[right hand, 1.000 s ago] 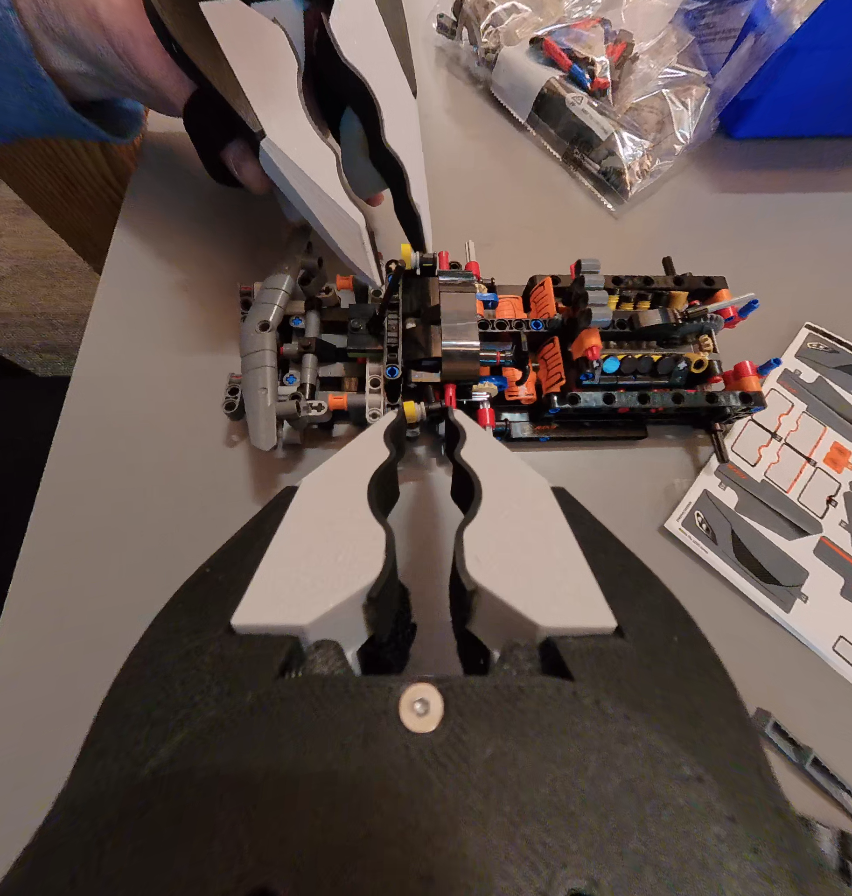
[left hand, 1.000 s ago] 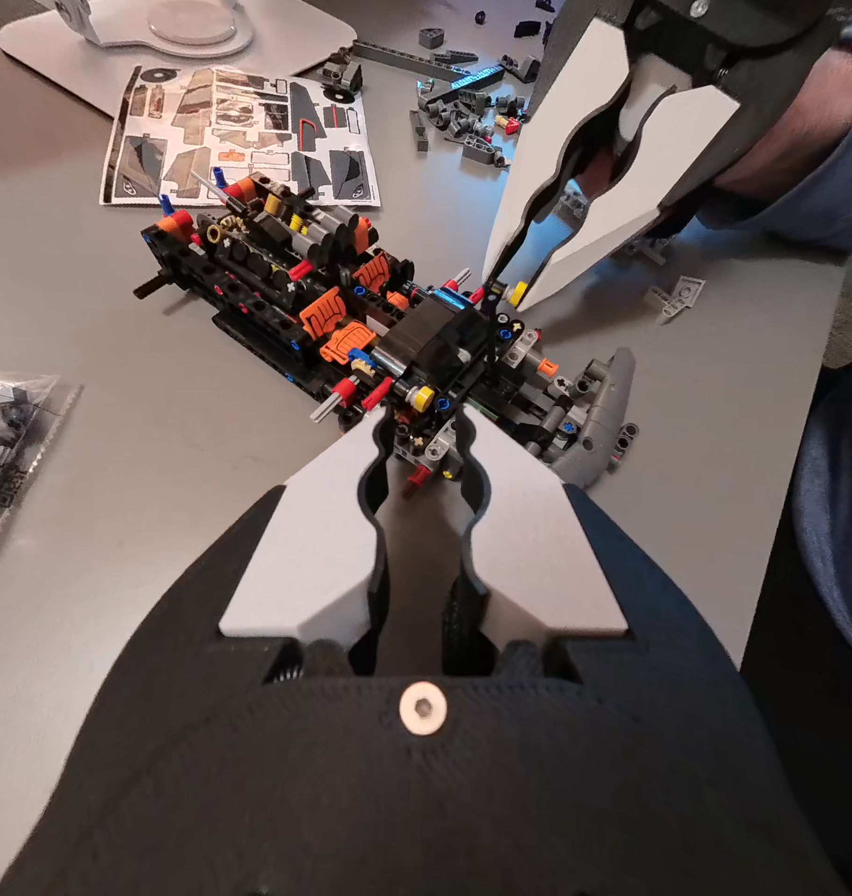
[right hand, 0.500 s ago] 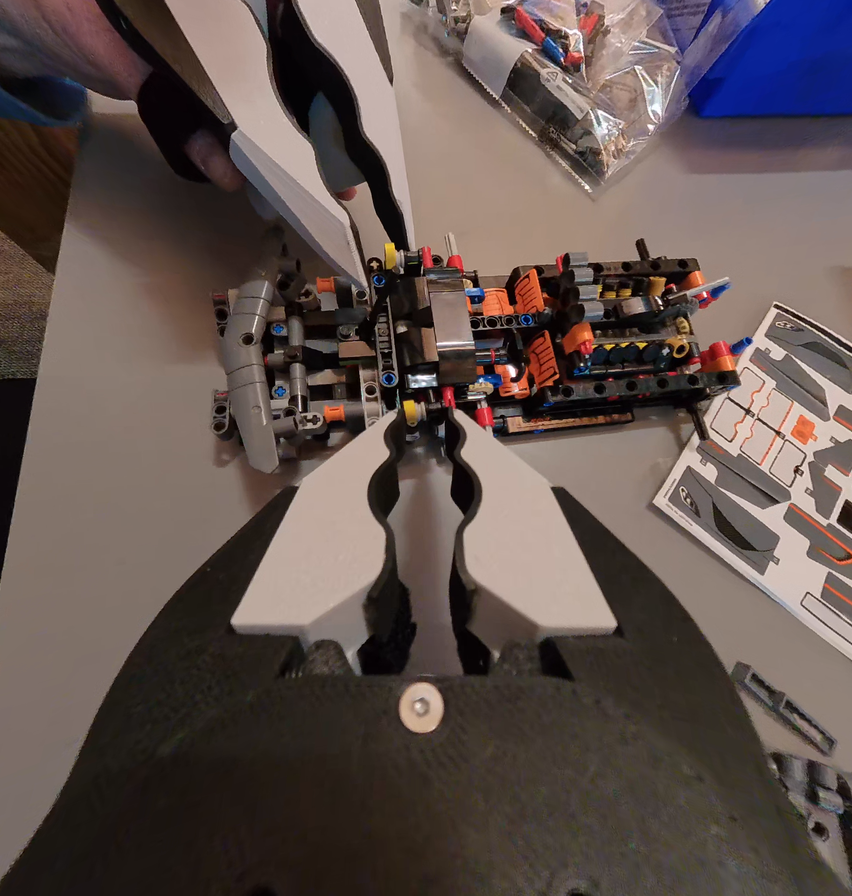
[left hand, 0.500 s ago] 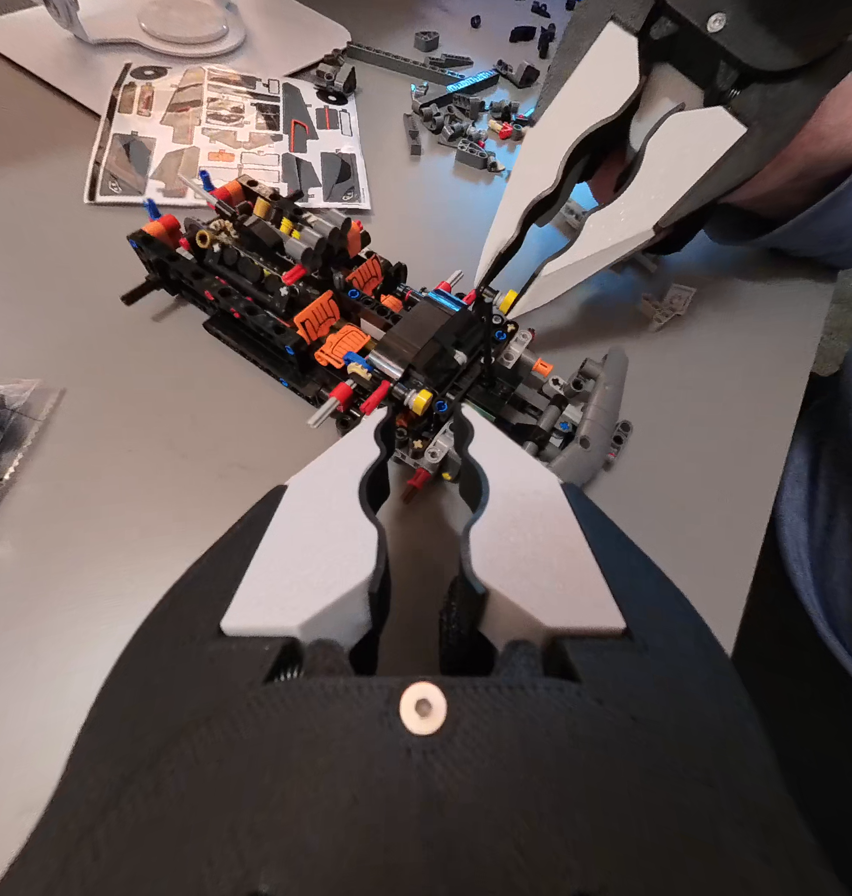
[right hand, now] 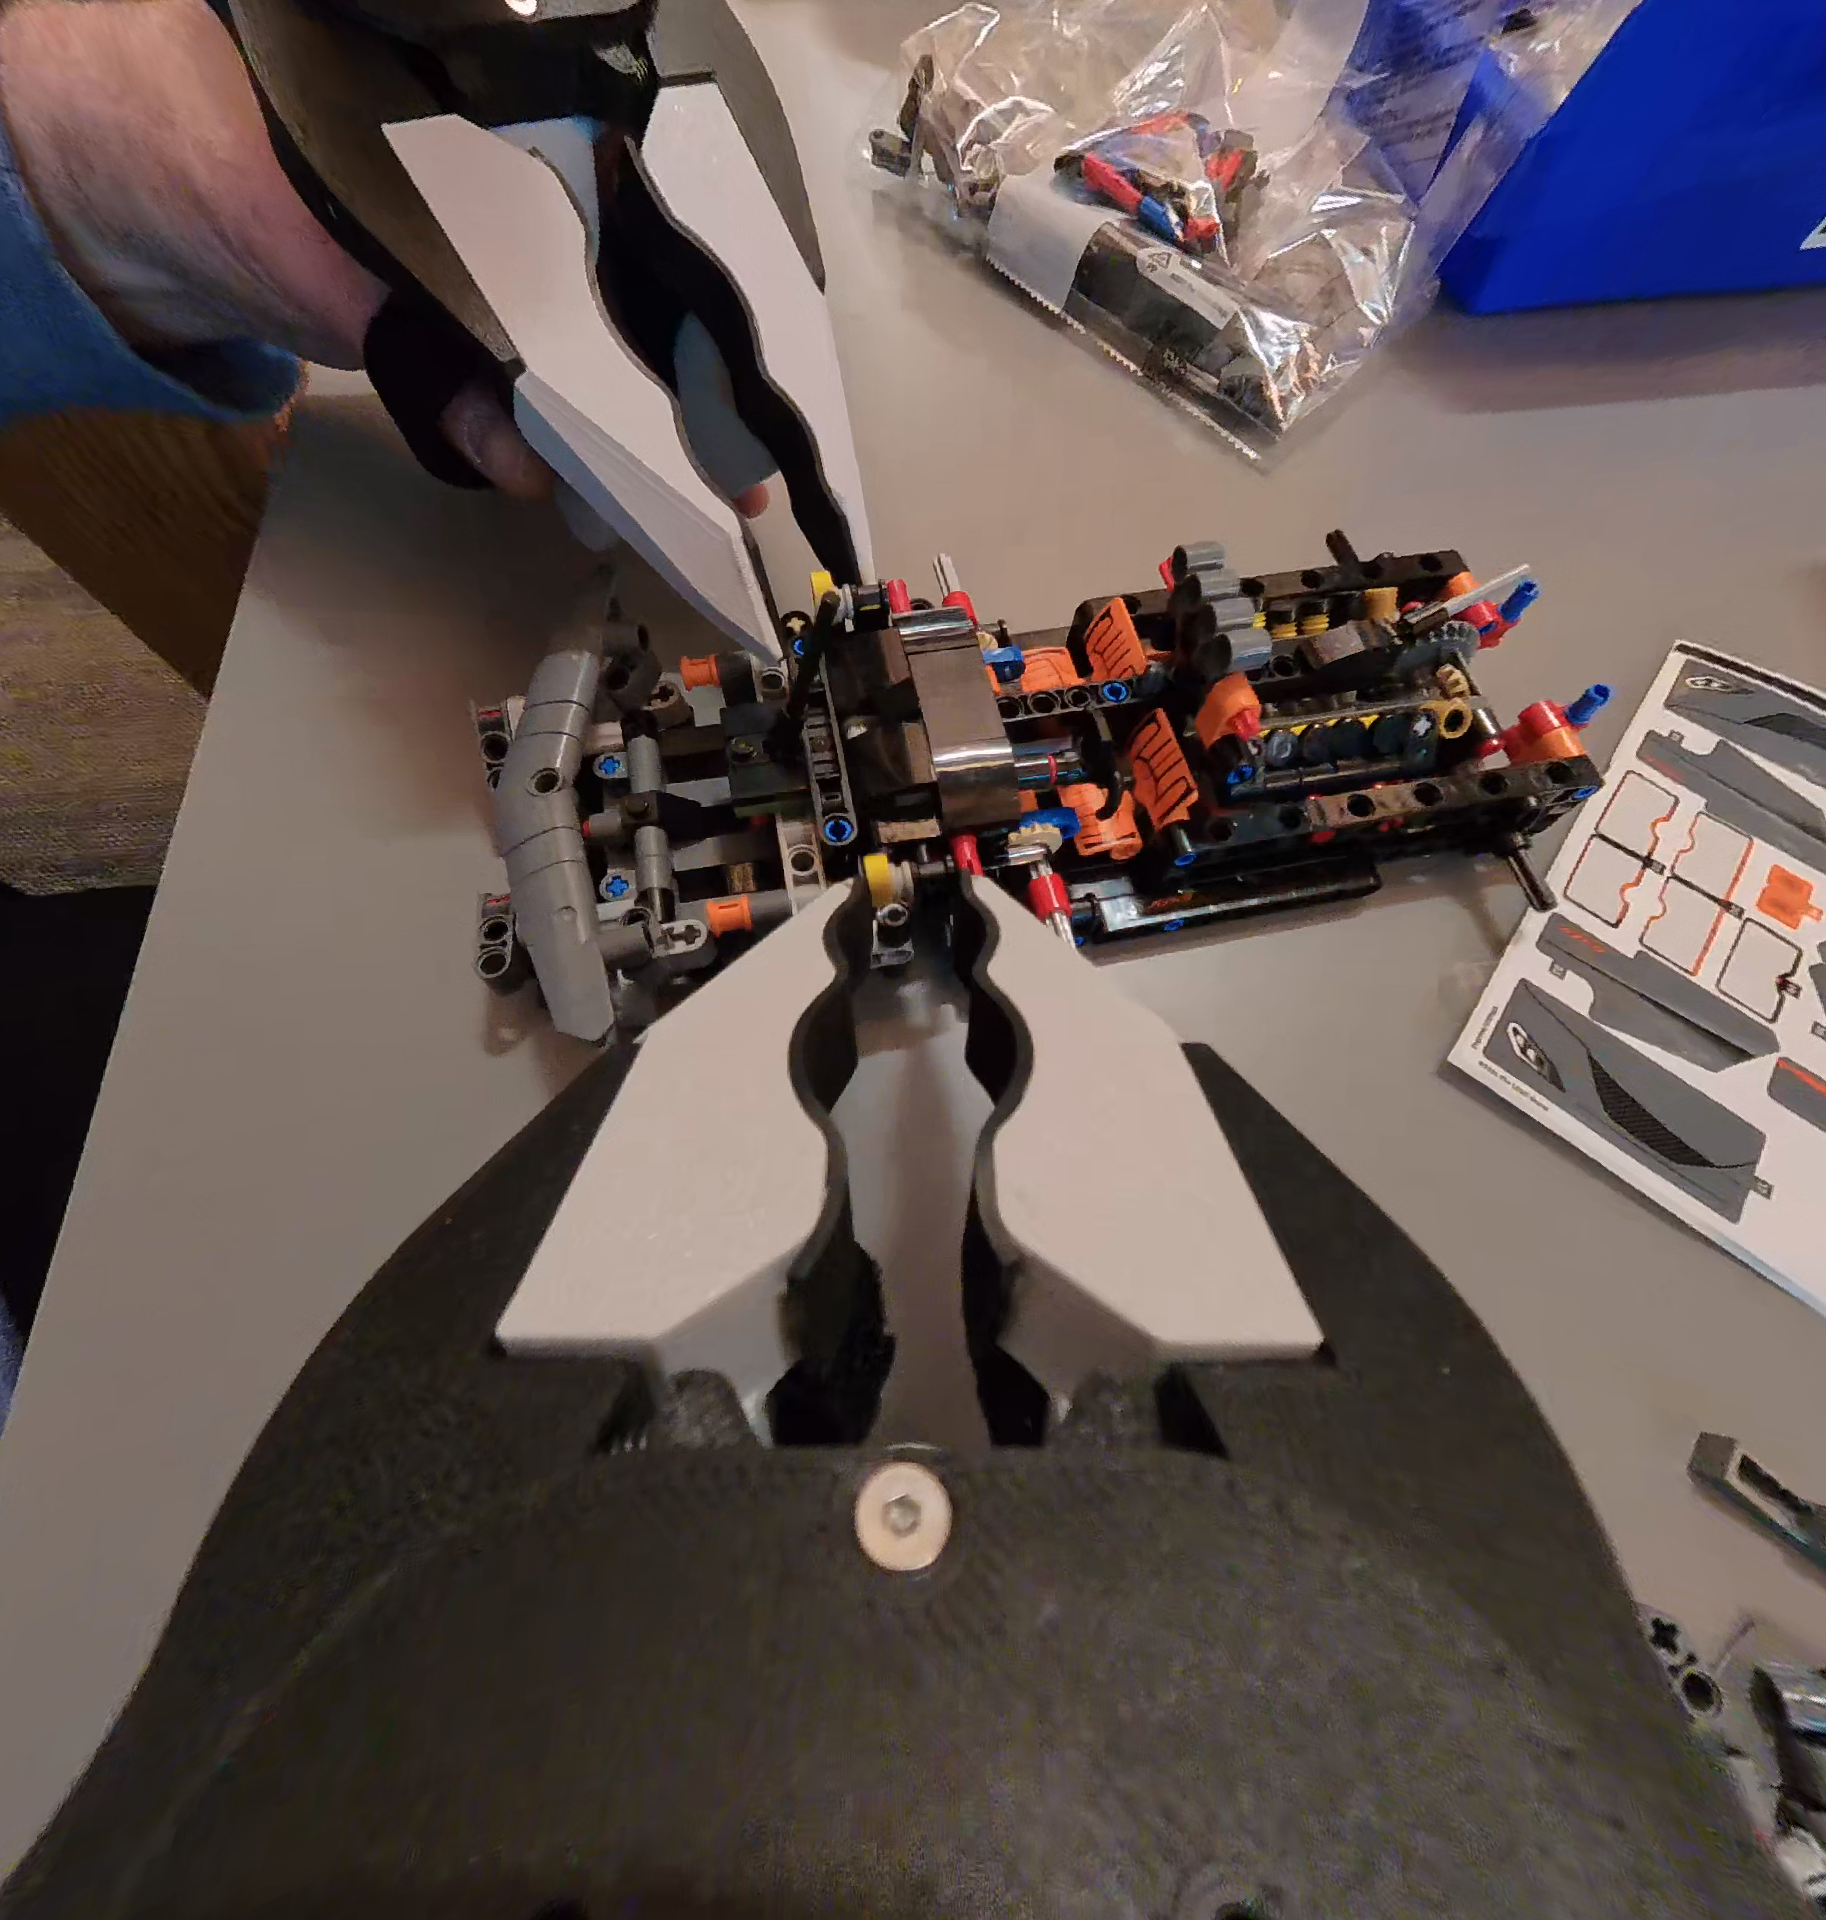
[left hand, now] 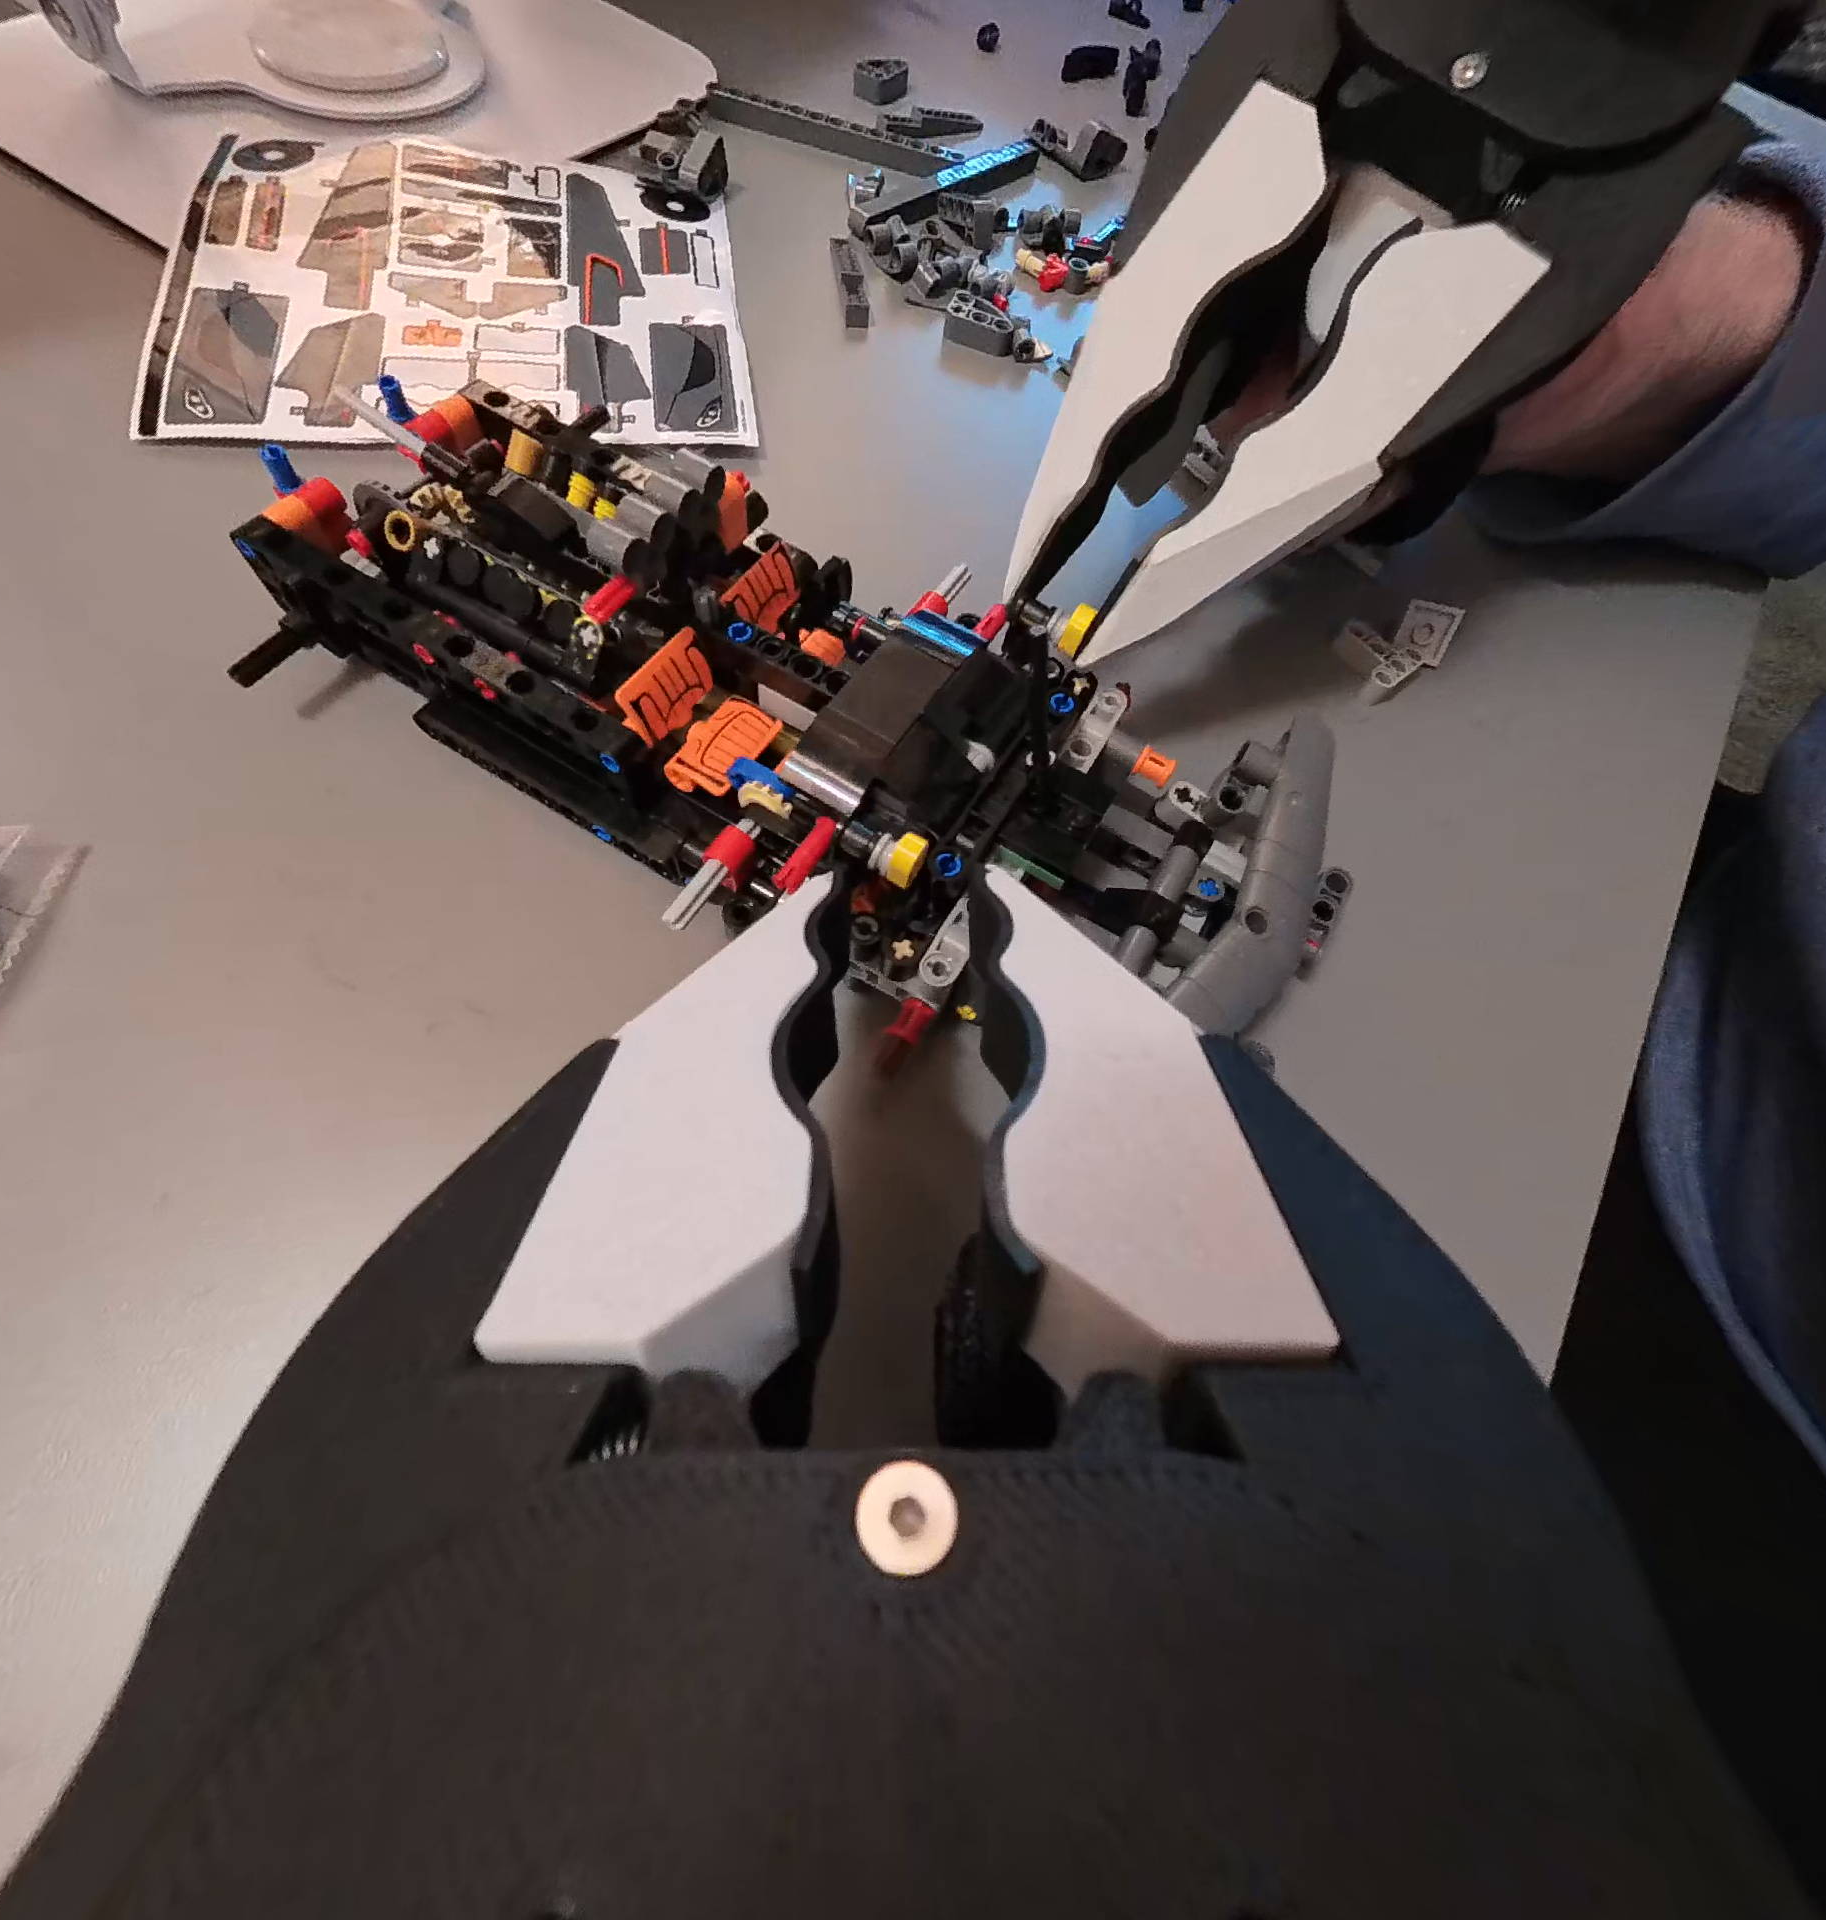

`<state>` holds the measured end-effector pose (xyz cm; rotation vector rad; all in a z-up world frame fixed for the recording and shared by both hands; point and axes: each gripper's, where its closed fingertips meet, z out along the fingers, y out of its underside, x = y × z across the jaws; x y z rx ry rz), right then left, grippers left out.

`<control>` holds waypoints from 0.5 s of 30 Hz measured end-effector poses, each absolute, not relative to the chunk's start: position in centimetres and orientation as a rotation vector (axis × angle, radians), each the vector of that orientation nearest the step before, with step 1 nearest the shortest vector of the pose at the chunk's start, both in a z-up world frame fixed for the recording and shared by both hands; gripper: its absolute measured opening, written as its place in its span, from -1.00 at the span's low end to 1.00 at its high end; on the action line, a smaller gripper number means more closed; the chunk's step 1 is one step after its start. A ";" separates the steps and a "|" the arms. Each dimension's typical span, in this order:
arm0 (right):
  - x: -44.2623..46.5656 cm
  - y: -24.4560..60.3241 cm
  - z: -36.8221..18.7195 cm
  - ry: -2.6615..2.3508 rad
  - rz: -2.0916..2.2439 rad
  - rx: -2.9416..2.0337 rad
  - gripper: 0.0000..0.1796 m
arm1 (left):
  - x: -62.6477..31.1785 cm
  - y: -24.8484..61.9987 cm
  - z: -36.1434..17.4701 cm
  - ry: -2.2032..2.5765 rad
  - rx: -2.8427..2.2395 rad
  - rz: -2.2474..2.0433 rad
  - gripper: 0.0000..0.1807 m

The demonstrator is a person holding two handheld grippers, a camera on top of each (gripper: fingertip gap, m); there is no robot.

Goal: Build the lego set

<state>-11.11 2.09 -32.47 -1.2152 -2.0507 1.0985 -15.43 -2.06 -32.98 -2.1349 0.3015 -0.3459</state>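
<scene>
The partly built lego car chassis [left hand: 680, 675], black with orange seats and a grey curved front piece [left hand: 1273, 862], lies on the grey table; it also shows in the right wrist view [right hand: 1096, 748]. My left gripper [left hand: 909, 888] is closed on its near side, with the jaws around a yellow bush and grey connector. My right gripper [right hand: 907, 888] is closed on the opposite side, at another yellow bush. Each gripper shows across the model in the other's view: the right gripper [left hand: 1049, 629] and the left gripper [right hand: 817, 613]. A person's hand holds each one.
A sticker sheet [left hand: 452, 281] lies behind the model and also shows in the right wrist view [right hand: 1719, 935]. Loose grey and black parts [left hand: 971, 229] are scattered nearby. Clear bags of parts [right hand: 1148, 229] and a blue box [right hand: 1667, 156] sit farther off. The table edge runs close beside the grey front piece [right hand: 550, 831]. Some 7 centimetres of space lies between my two pairs of fingers. The grey front piece [right hand: 550, 831] is about equally far from each gripper, around 6 centimetres.
Both grippers keep the same hold on the model. The model and grippers have shifted and turned slightly together relative to the table.
</scene>
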 end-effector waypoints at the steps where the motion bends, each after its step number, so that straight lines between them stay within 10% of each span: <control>1: -11.1 2.1 -32.5 -2.051 1.097 -1.216 -0.87 | -15.4 -2.0 -33.0 0.302 -2.134 -0.348 -0.78; 15: -11.1 2.1 -32.7 -2.070 1.091 -1.210 -0.86 | -15.4 -2.0 -33.0 0.297 -2.134 -0.361 -0.78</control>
